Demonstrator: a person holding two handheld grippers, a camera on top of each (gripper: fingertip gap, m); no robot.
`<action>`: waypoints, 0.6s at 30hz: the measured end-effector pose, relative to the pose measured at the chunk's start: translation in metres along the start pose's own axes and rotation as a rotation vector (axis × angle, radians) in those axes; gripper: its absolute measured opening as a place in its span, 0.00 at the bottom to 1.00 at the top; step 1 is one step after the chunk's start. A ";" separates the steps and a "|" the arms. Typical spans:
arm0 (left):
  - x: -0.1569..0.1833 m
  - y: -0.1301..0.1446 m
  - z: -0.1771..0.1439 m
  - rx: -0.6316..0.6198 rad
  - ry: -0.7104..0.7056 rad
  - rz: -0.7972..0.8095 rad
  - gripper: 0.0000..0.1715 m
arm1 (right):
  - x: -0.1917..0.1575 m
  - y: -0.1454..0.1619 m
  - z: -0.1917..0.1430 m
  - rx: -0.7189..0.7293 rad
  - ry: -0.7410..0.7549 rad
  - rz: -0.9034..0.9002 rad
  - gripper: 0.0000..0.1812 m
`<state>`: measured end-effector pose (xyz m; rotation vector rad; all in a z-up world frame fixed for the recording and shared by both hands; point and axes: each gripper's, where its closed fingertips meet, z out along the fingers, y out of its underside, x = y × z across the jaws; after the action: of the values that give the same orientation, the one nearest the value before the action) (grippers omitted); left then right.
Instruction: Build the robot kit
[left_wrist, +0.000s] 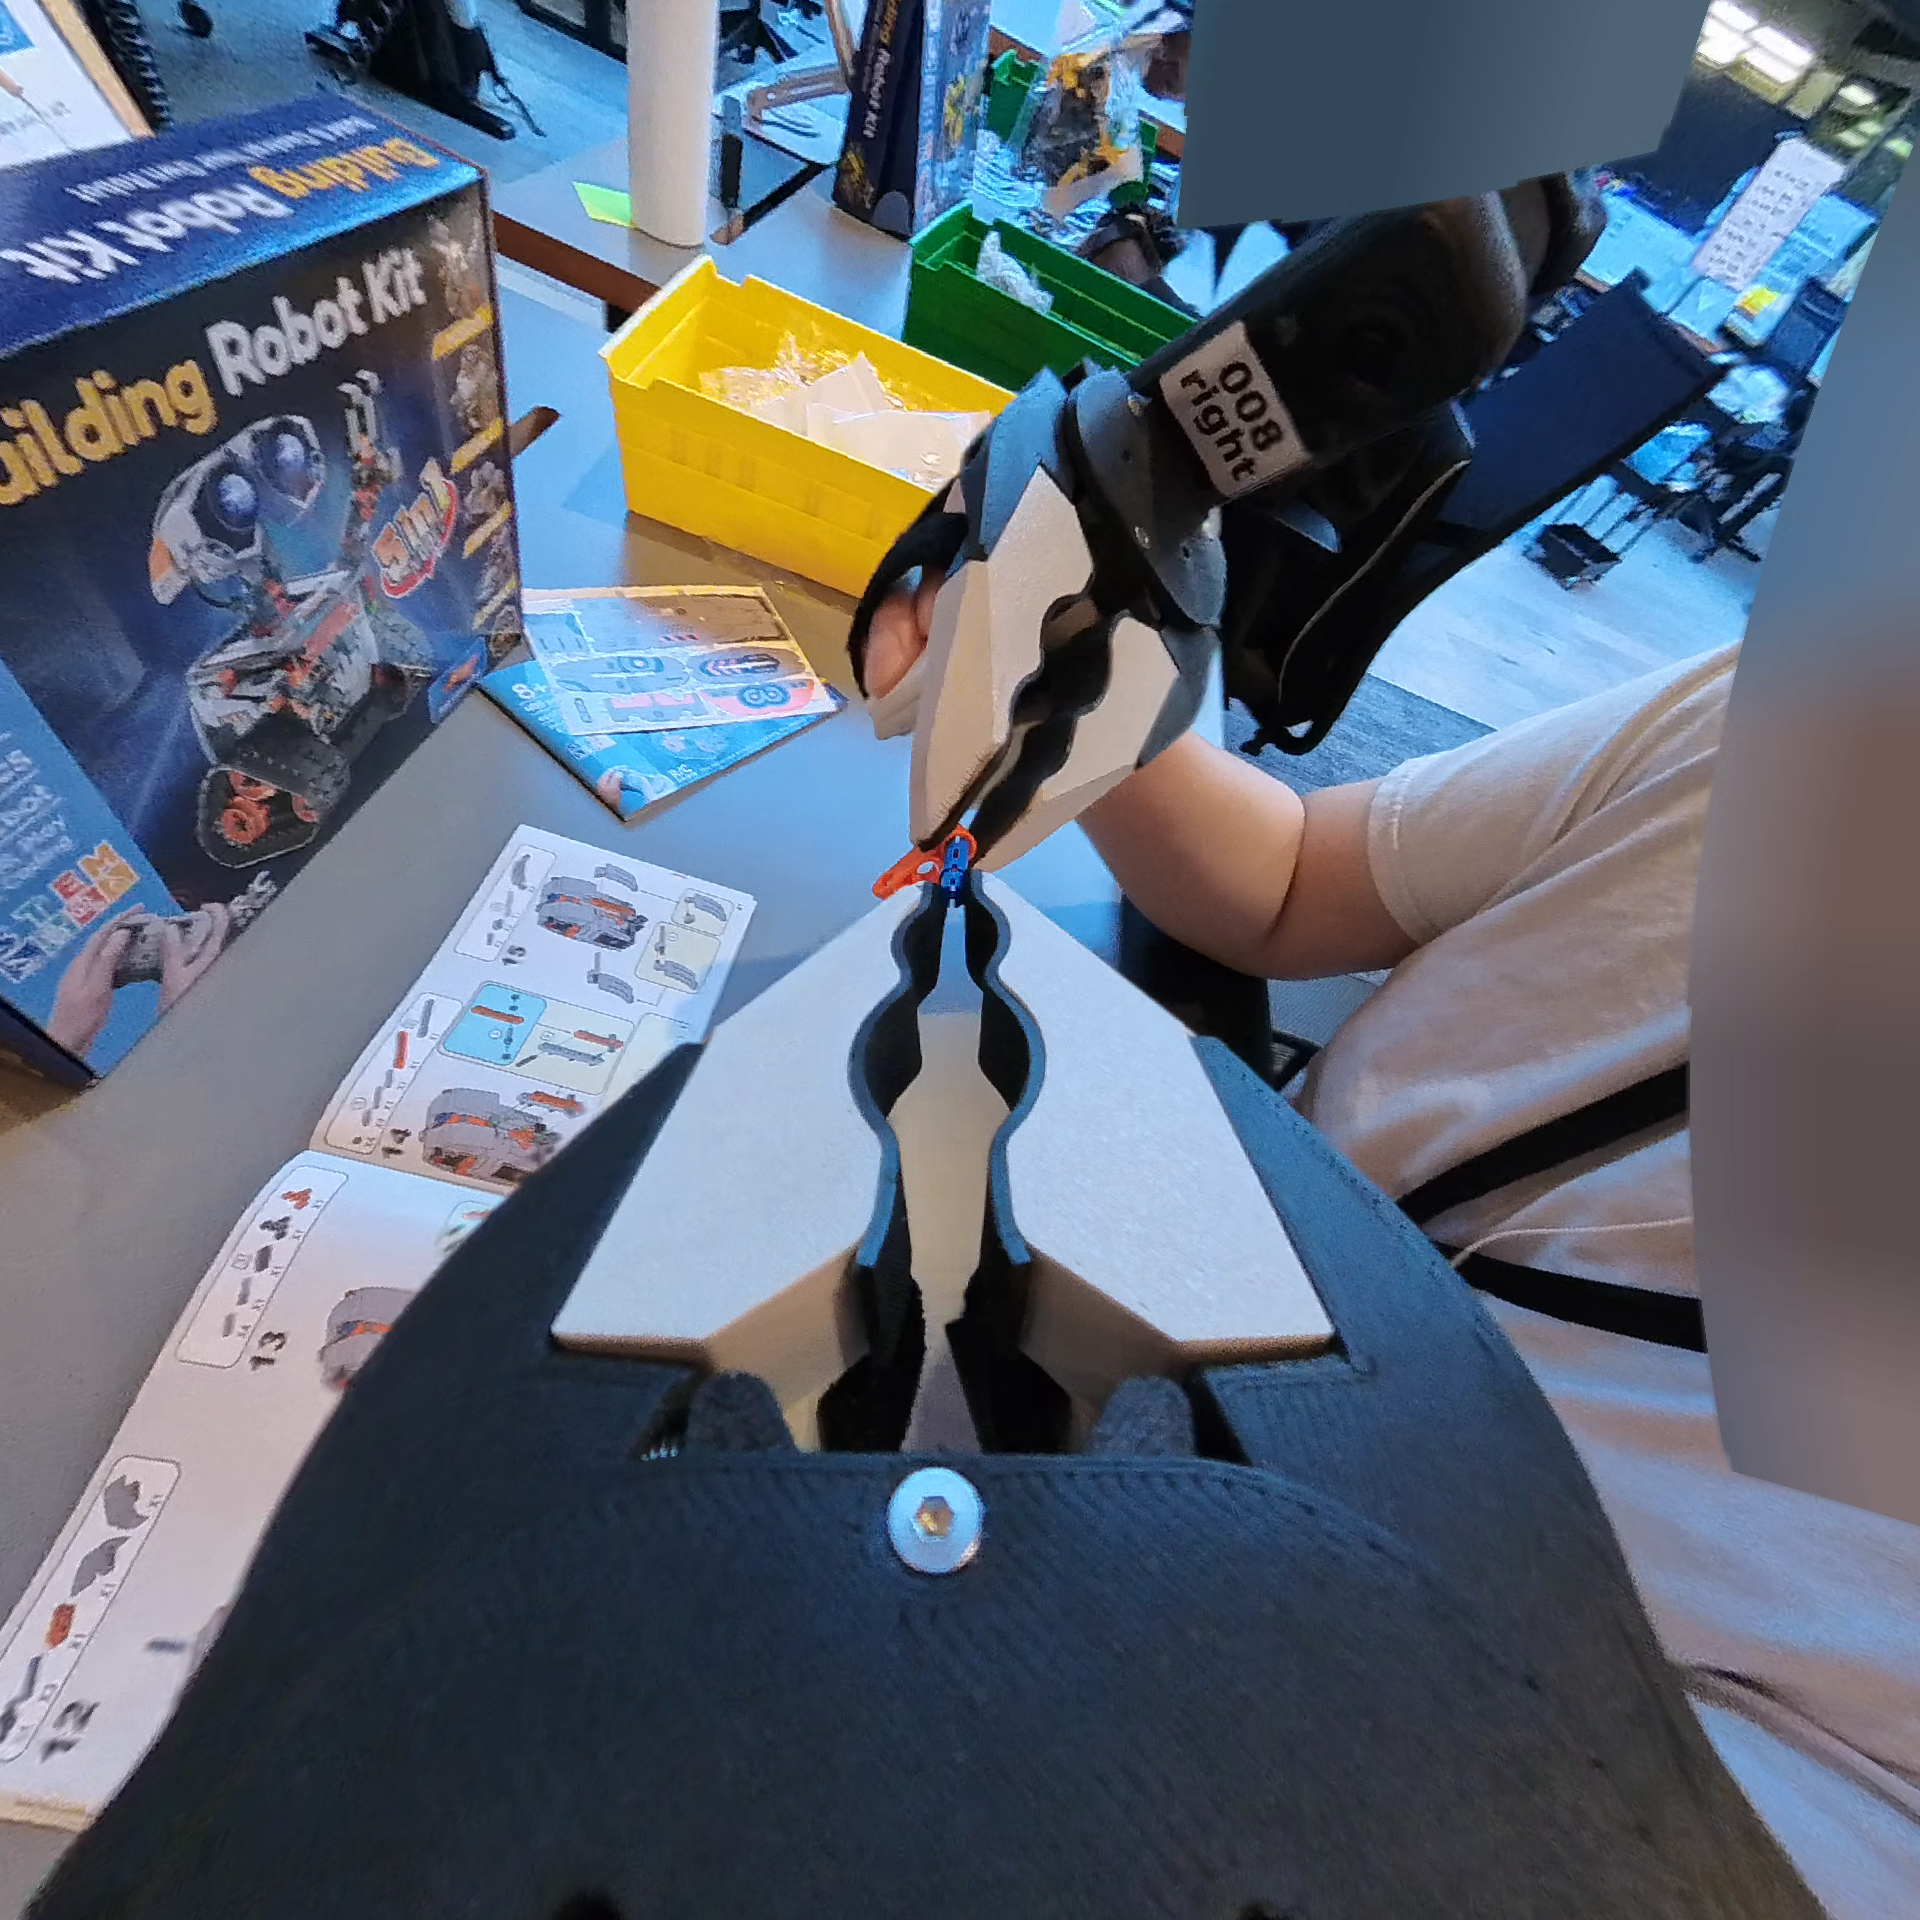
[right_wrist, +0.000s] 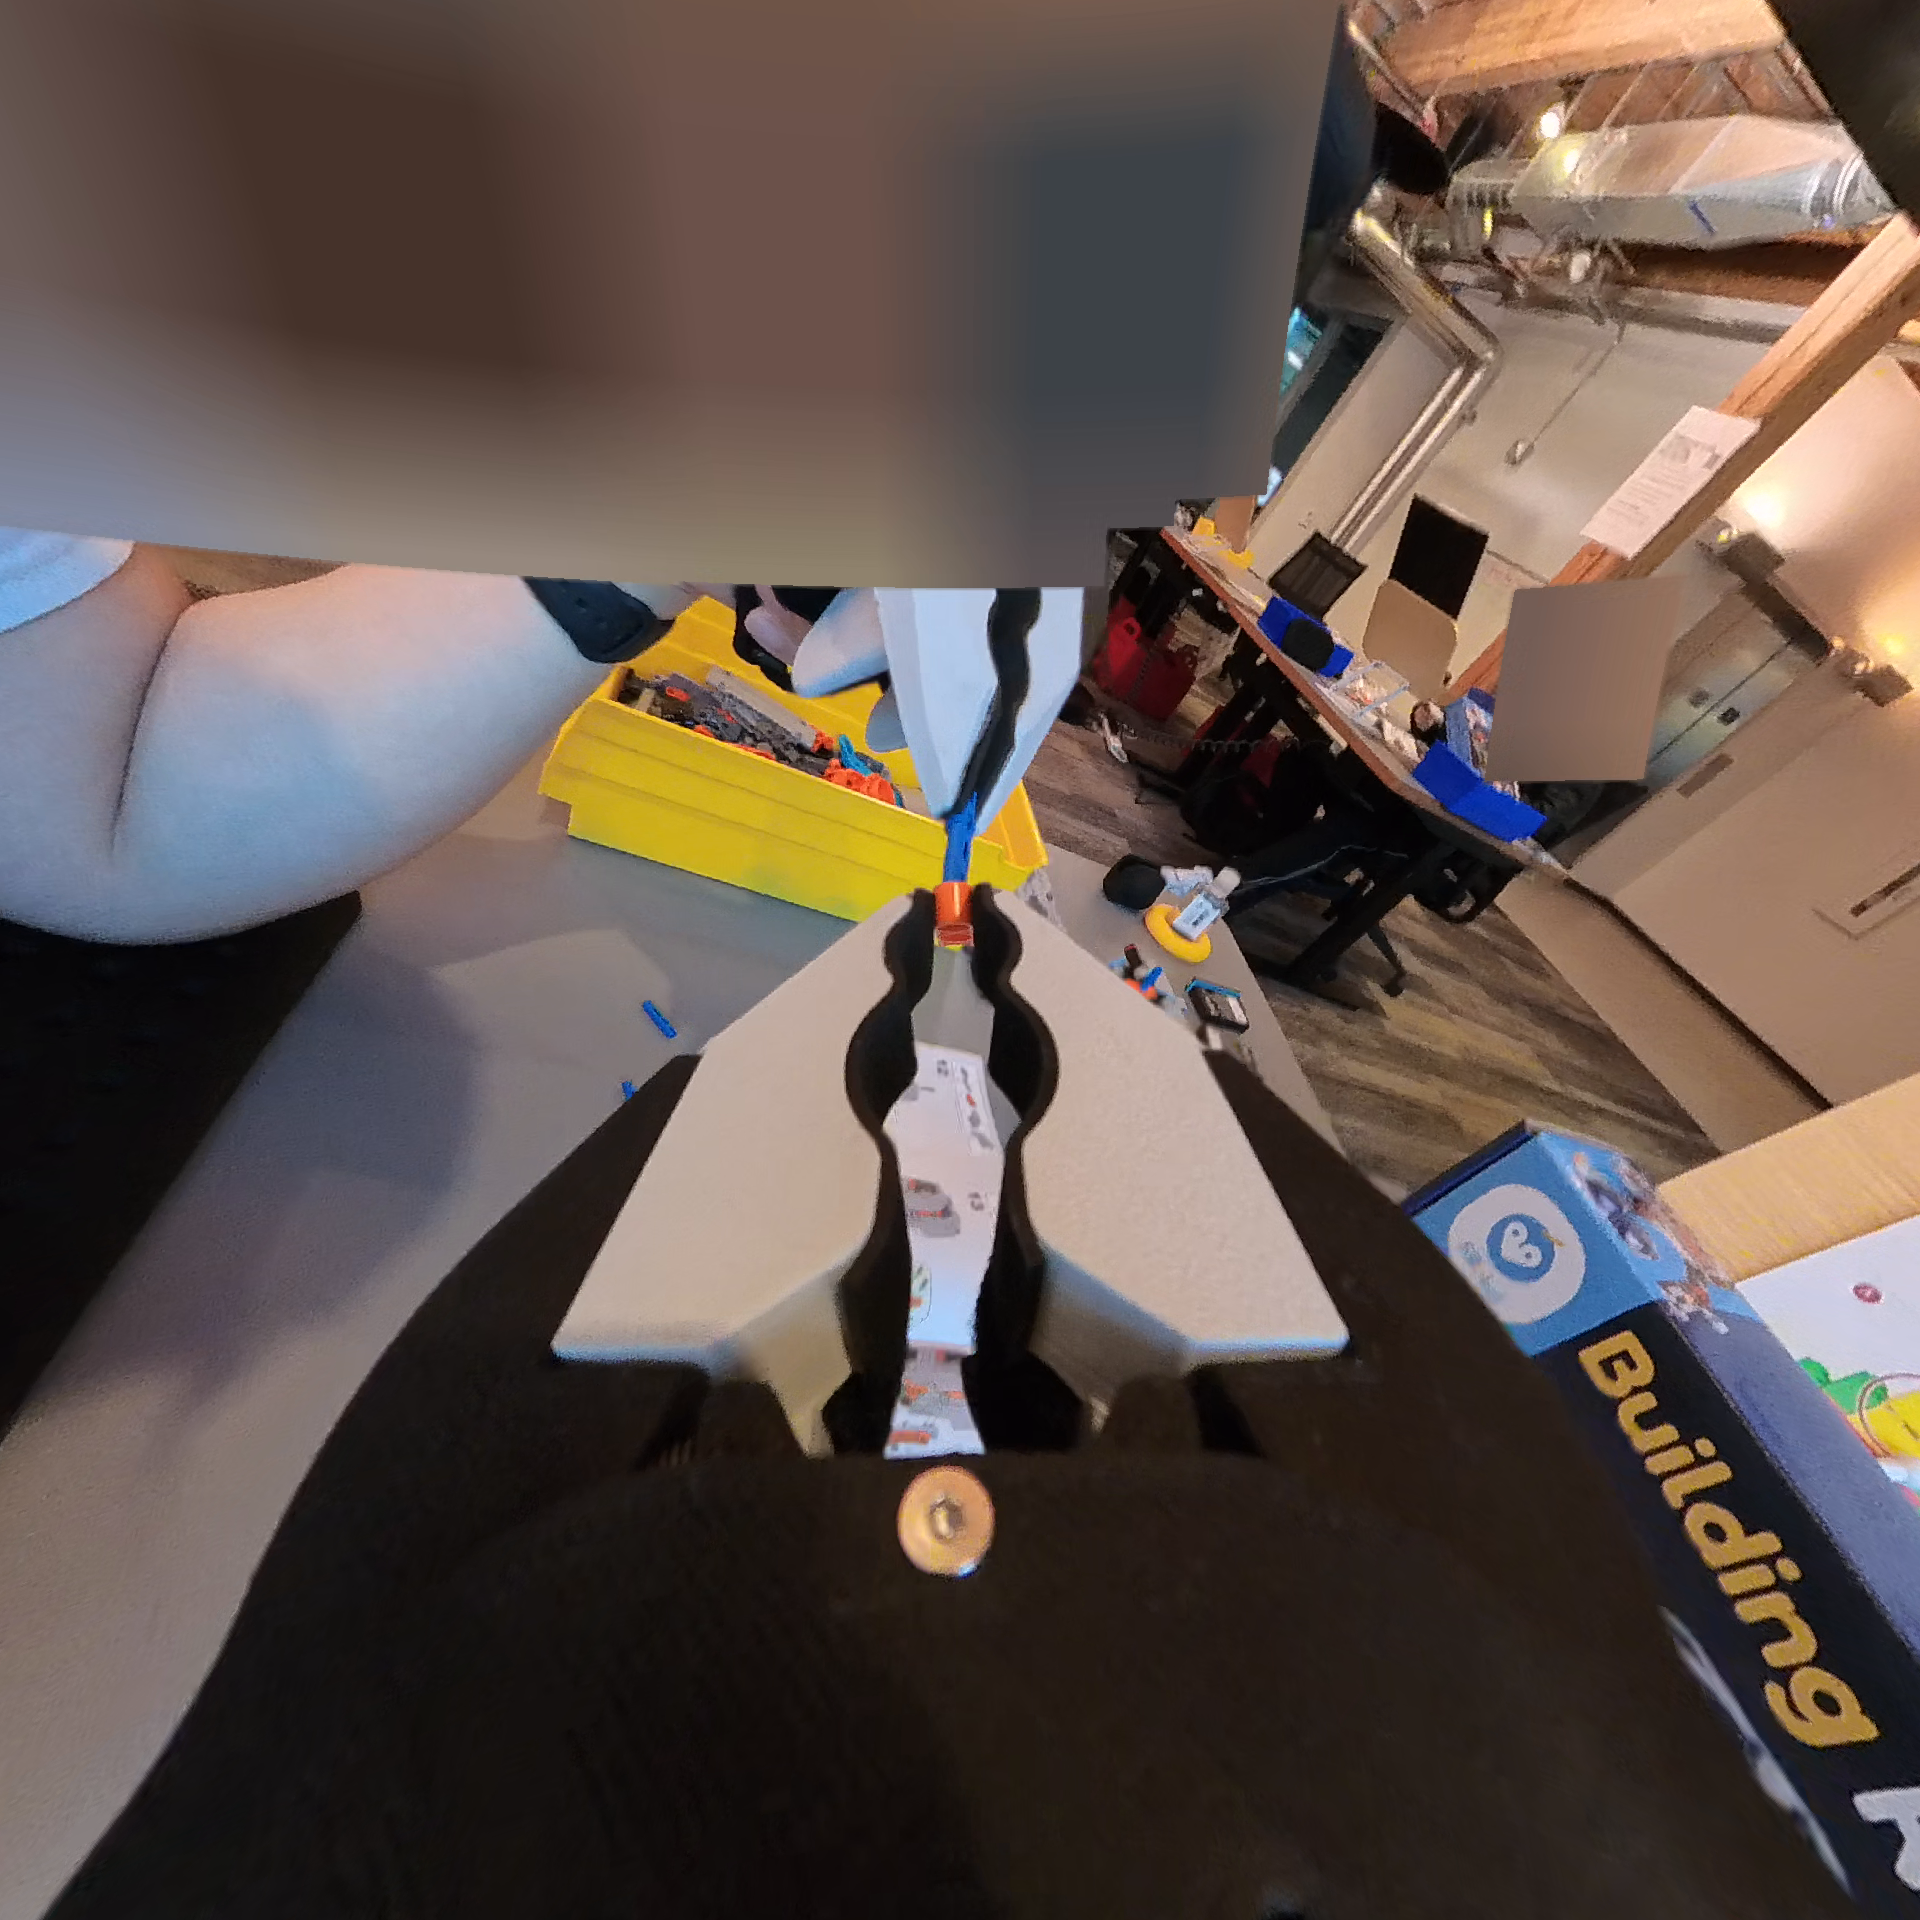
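My left gripper (left_wrist: 951, 902) is shut on a small blue pin (left_wrist: 954, 875), held above the grey table (left_wrist: 312, 1018). My right gripper (left_wrist: 961, 831) comes in from the upper right, shut on a small orange connector piece (left_wrist: 906, 871). The two parts touch tip to tip. In the right wrist view my right gripper (right_wrist: 951, 923) pinches the orange piece (right_wrist: 951, 909). The blue pin (right_wrist: 958, 847) sticks into the top of it from the left gripper (right_wrist: 966, 805) opposite.
An open instruction booklet (left_wrist: 520, 1039) lies under the grippers. A blue kit box (left_wrist: 239, 520), a sticker sheet (left_wrist: 665, 665), a yellow bin (left_wrist: 727, 457) with bags and a green bin (left_wrist: 1018, 301) stand beyond. Another yellow bin (right_wrist: 727, 821) holds parts. A loose blue pin (right_wrist: 658, 1018) lies on the table. Both grippers' tips are close together, under 4 cm apart.
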<state>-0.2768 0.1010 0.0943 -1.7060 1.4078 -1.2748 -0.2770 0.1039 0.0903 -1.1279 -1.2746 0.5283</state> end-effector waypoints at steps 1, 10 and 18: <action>-0.003 0.001 0.000 -0.007 -0.030 0.002 0.01 | 0.002 0.003 0.001 -0.022 0.008 0.012 0.03; -0.028 0.007 0.003 -0.052 -0.174 -0.029 0.01 | 0.012 0.029 0.015 -0.166 0.090 0.062 0.03; -0.042 0.016 0.002 -0.127 -0.309 0.009 0.01 | 0.017 0.044 0.024 -0.205 0.116 0.165 0.03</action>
<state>-0.2804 0.1367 0.0668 -1.8840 1.3324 -0.8851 -0.2828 0.1450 0.0577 -1.4243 -1.1597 0.4534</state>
